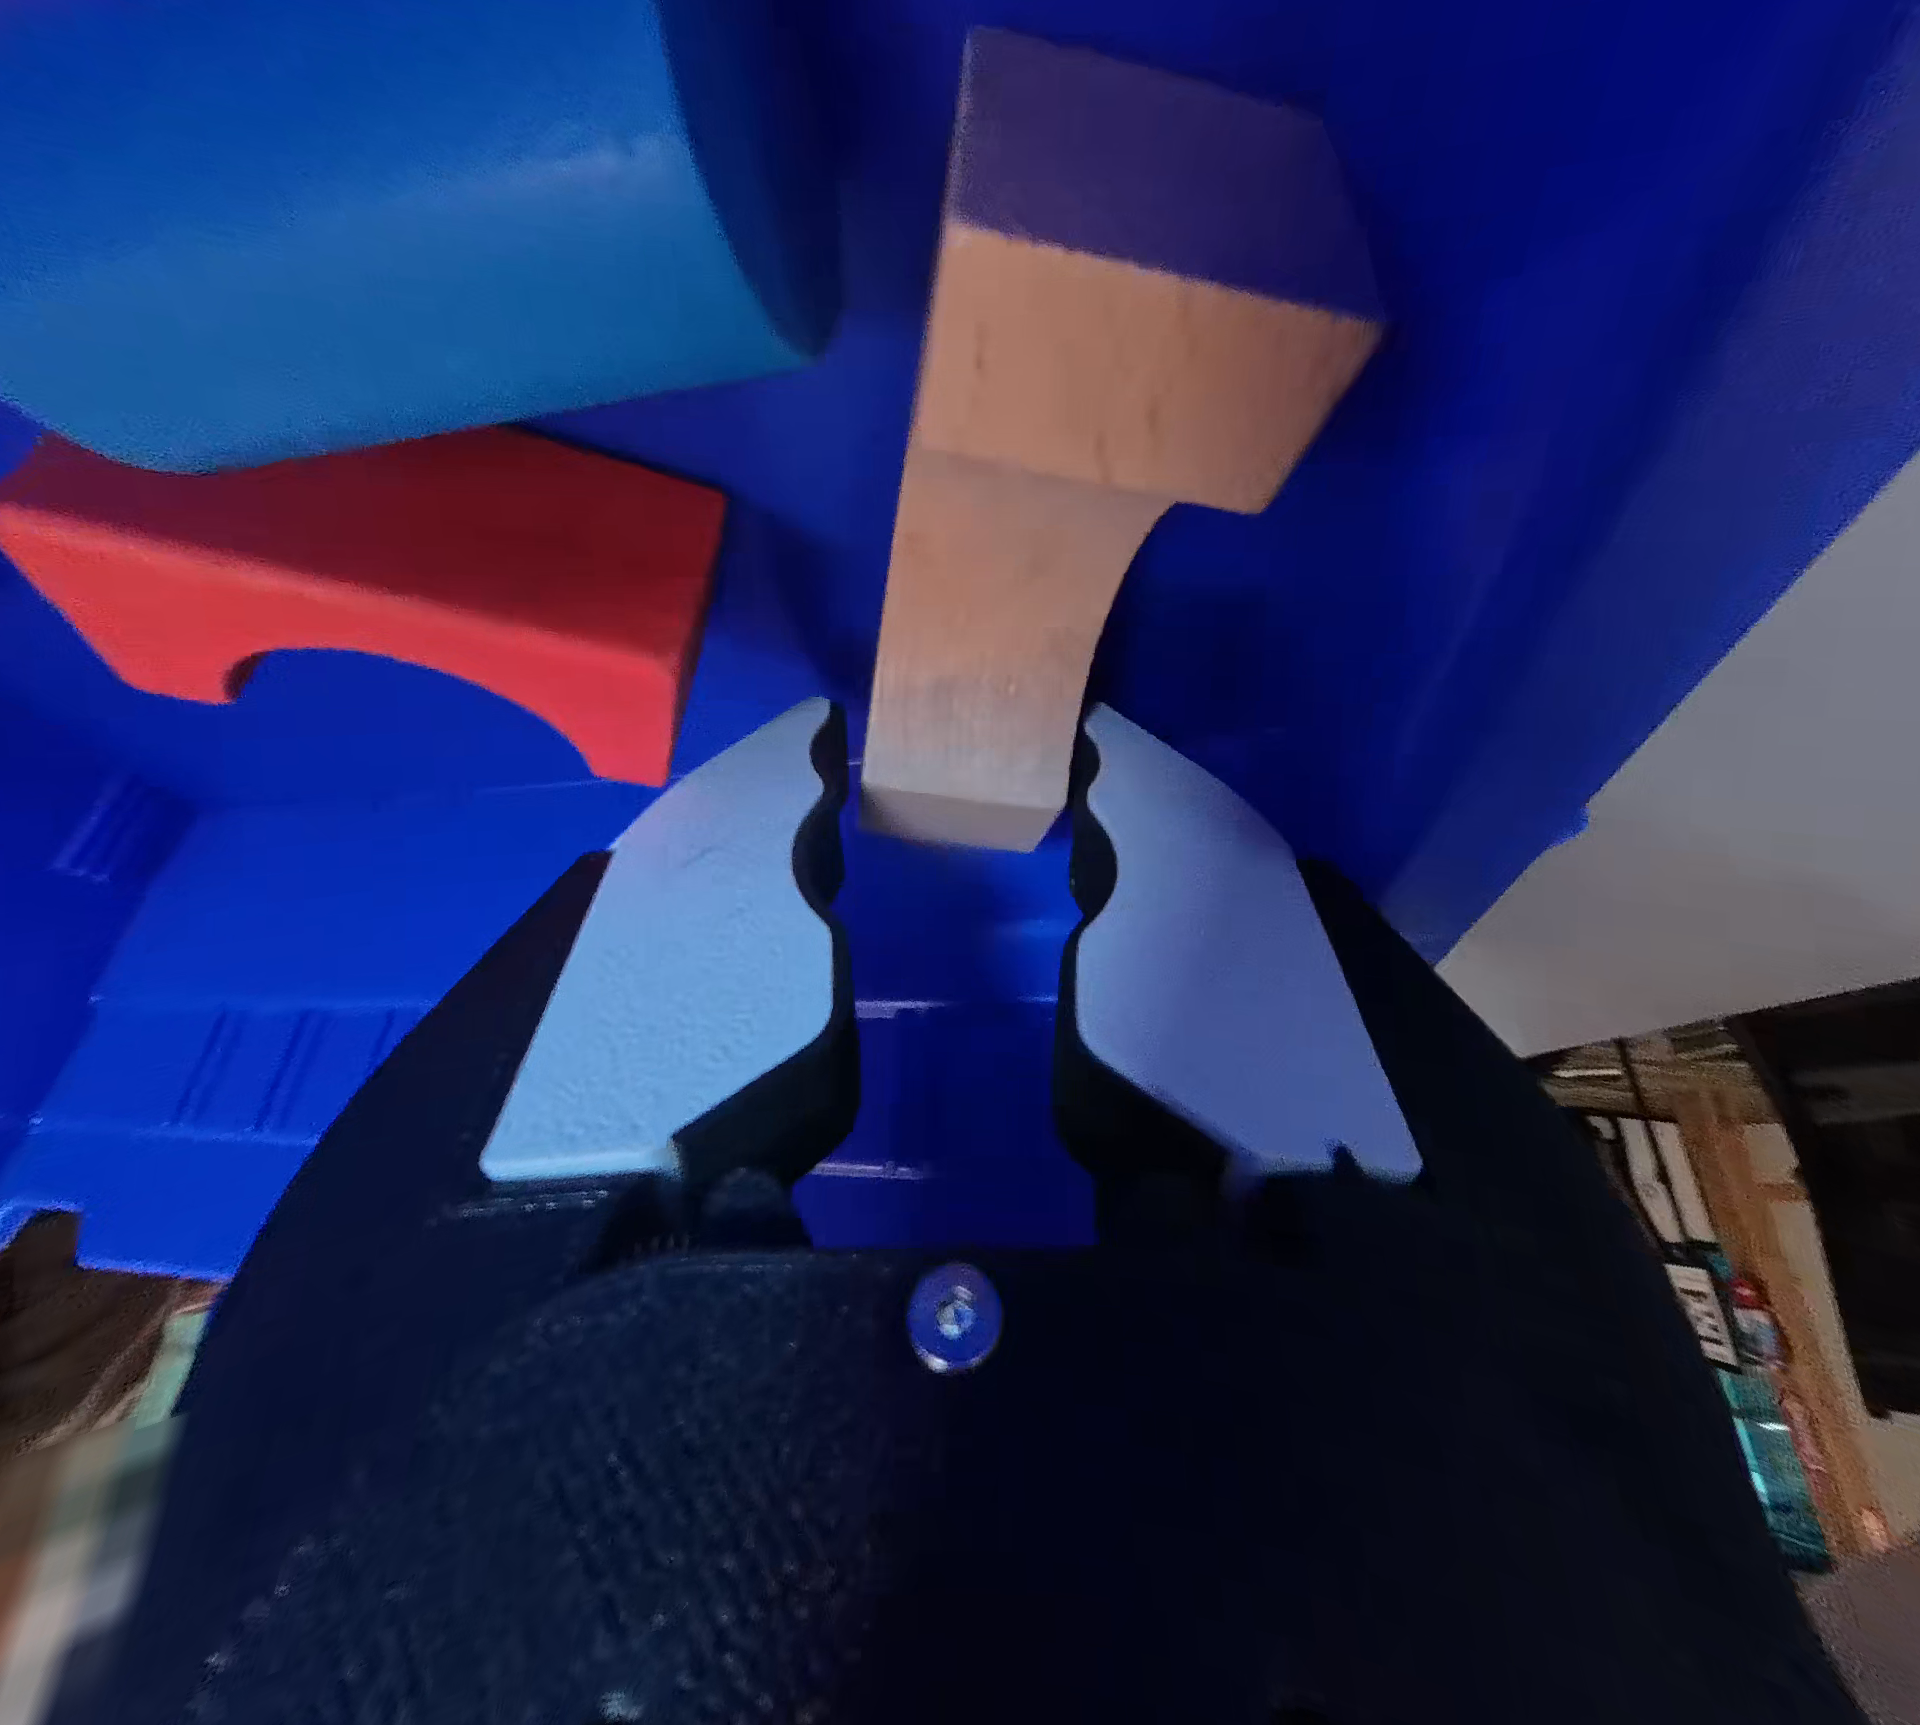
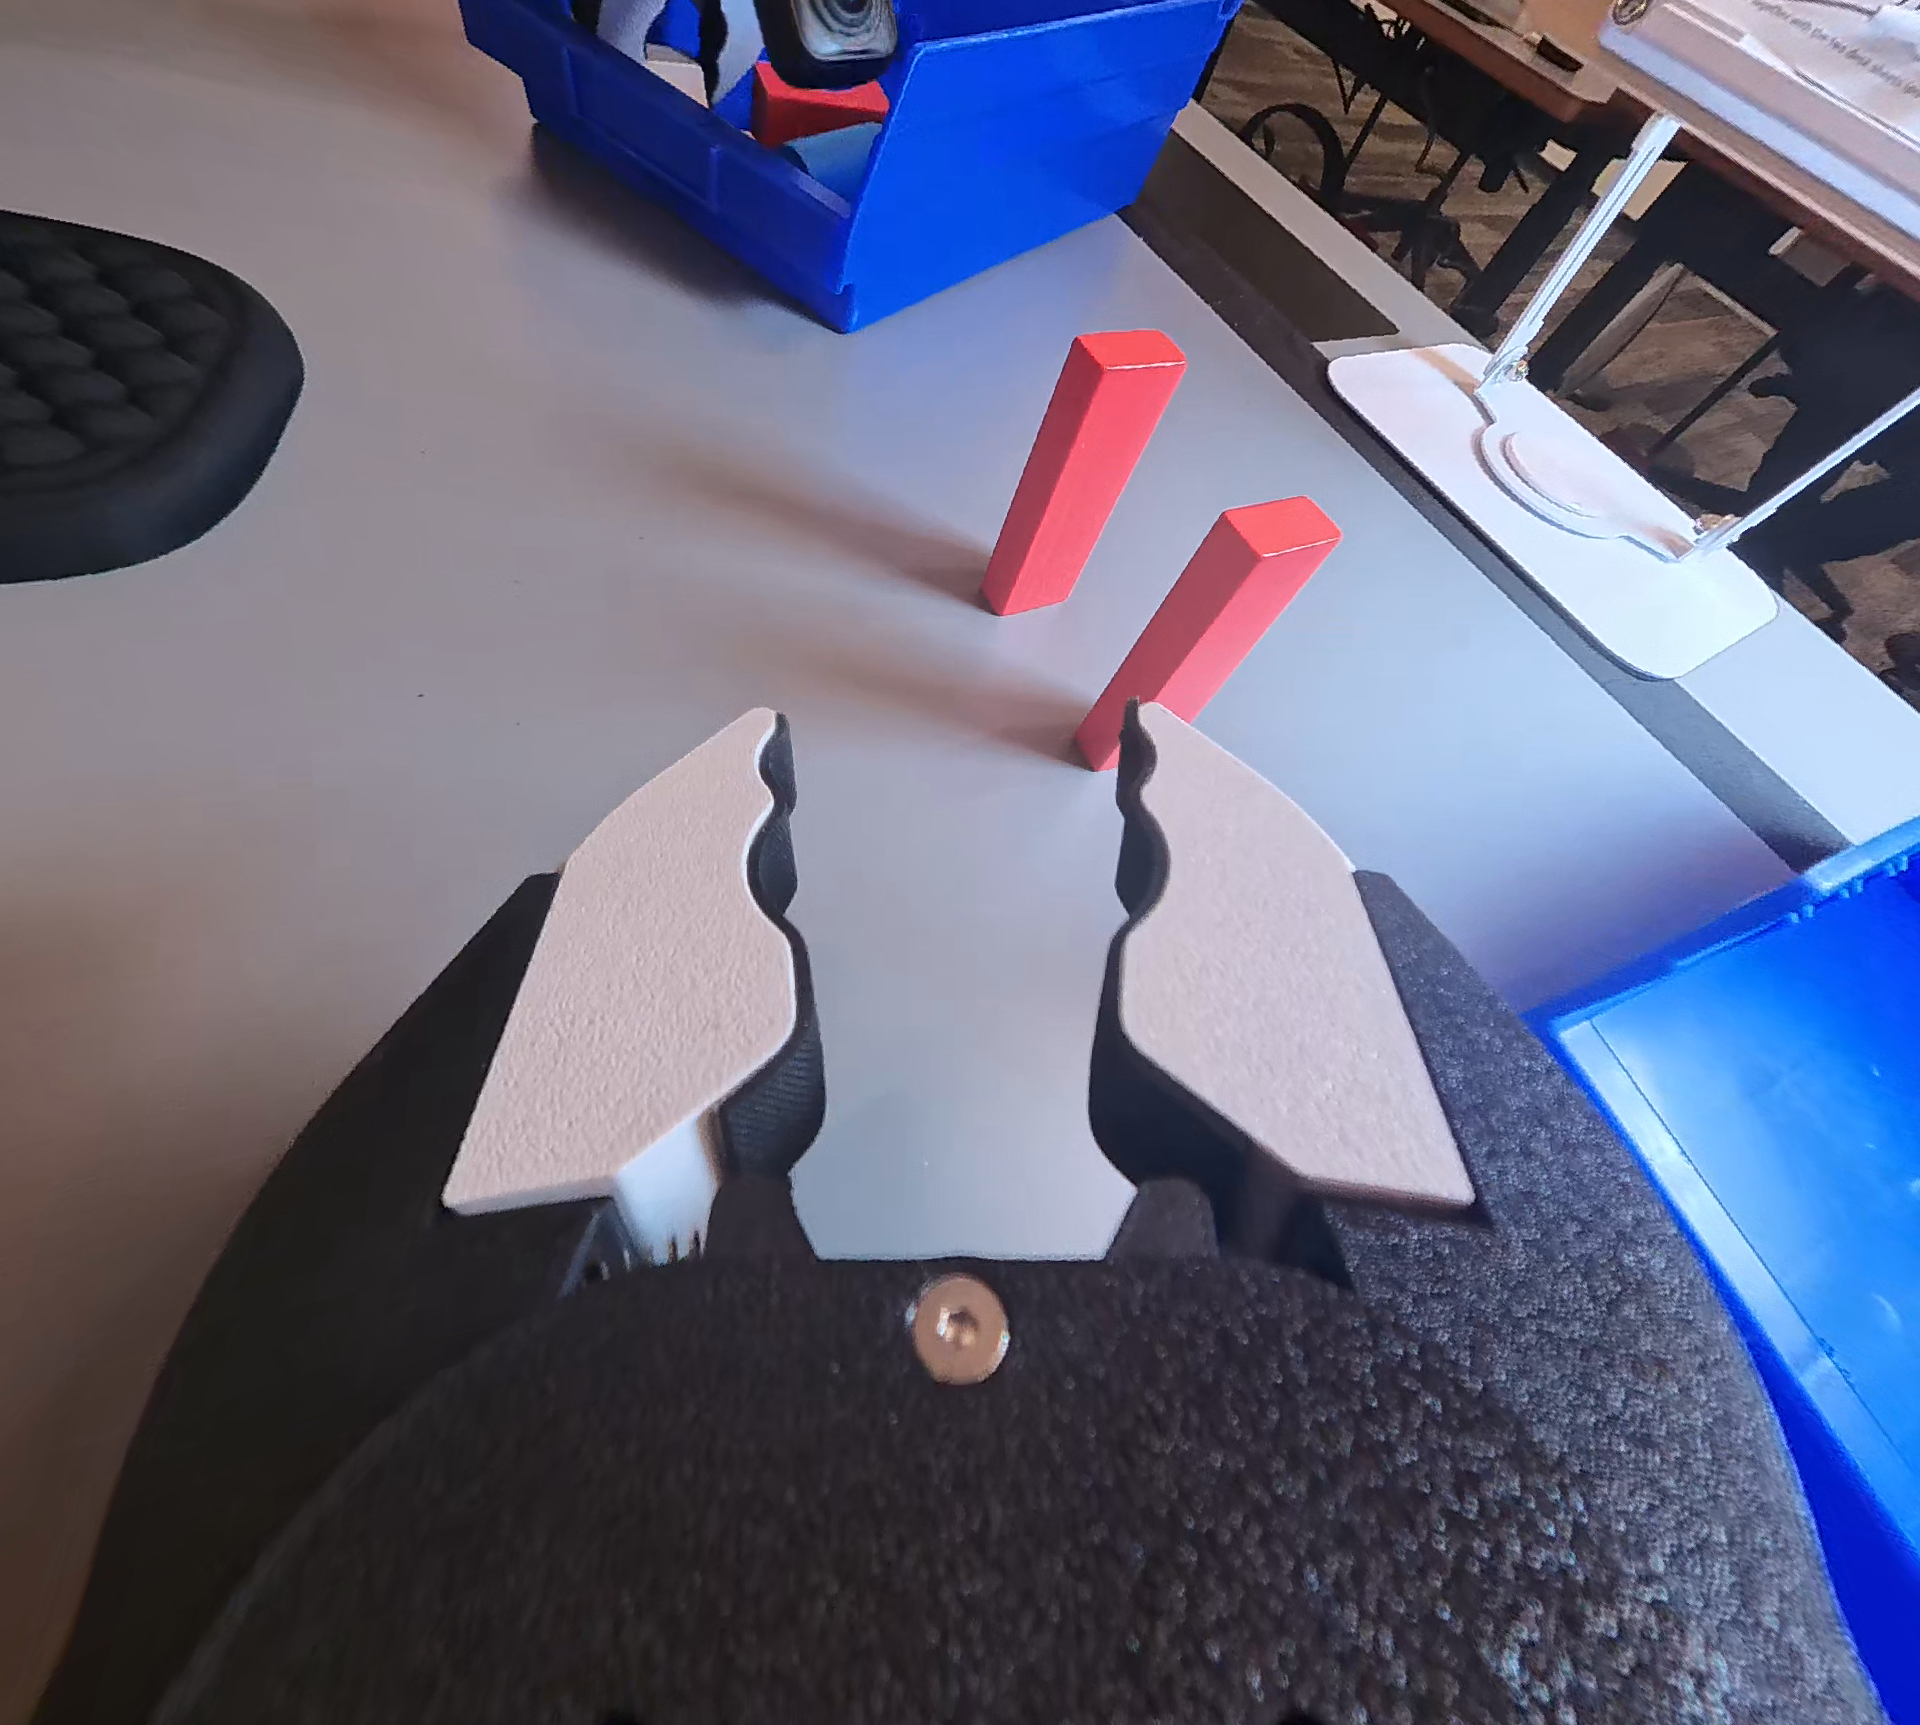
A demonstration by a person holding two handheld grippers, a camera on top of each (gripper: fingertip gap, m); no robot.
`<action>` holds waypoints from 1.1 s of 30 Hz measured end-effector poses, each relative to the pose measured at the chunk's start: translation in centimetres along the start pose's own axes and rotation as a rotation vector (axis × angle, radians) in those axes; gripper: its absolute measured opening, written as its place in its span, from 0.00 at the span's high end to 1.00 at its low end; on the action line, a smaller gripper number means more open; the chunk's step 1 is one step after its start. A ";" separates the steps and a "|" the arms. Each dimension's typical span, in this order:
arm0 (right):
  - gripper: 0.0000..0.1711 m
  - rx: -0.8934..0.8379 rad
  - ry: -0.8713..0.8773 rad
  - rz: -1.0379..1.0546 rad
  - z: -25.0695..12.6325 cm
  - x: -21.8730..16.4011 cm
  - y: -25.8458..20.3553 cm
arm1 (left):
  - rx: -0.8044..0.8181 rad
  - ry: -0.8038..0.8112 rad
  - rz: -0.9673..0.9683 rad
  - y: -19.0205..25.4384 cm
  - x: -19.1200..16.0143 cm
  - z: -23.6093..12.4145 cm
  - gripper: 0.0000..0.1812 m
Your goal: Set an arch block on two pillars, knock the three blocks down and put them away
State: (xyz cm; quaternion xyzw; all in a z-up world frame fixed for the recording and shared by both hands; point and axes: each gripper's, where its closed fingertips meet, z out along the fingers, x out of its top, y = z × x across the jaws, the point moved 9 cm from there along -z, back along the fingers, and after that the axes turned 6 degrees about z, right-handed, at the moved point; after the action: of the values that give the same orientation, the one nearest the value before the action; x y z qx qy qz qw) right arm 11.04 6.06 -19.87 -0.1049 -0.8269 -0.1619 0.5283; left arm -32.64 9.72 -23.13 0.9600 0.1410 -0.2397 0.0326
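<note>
My left gripper (image 1: 961, 740) is inside a blue bin (image 1: 1455, 117), its jaws shut on the near leg of a plain wooden arch block (image 1: 1081, 366), whose far part is in shadow. A red arch block (image 1: 416, 574) lies in the bin to the left. In the right wrist view, two red pillars (image 2: 1081, 470) (image 2: 1210, 626) stand upright, side by side, on the grey table. My right gripper (image 2: 956, 719) is open and empty just before the nearer pillar, its right fingertip (image 2: 1143, 730) overlapping the pillar's base. The left gripper (image 2: 686, 23) shows far off in the bin (image 2: 1039, 148).
A big blue cylinder block (image 1: 364, 200) lies on the red arch in the bin. A black mat (image 2: 125, 397) is at the left. A second blue bin (image 2: 1766, 1156) is close at the right. A white sign stand (image 2: 1558, 512) sits by the table's right edge. There is about 40 cm between the tips of the two grippers.
</note>
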 end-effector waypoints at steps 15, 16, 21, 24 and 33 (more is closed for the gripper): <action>0.67 0.043 0.049 0.052 -0.1 0.3 -0.1 | 0.314 0.855 -0.145 1.0 -6.9 -12.5 0.81; 0.67 0.054 0.054 0.055 0.0 0.4 -0.2 | 0.317 1.008 -0.144 1.7 -6.8 -13.3 0.81; 0.71 0.117 0.134 0.016 0.5 2.7 -1.8 | 0.279 1.612 -0.079 6.8 -2.4 -14.7 0.81; 0.72 0.218 0.246 0.061 0.7 5.6 -2.7 | 0.120 1.877 -0.026 9.7 2.3 -14.7 0.81; 0.79 0.473 0.431 0.311 2.9 8.8 -3.7 | -0.054 2.036 0.031 13.9 10.2 -14.5 0.81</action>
State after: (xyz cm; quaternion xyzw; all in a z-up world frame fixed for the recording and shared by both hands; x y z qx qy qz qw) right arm 3.64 3.78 -13.56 -0.0680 -0.6852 0.0980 0.7185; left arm -13.47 0.93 -15.19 0.7089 0.0948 0.6946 -0.0782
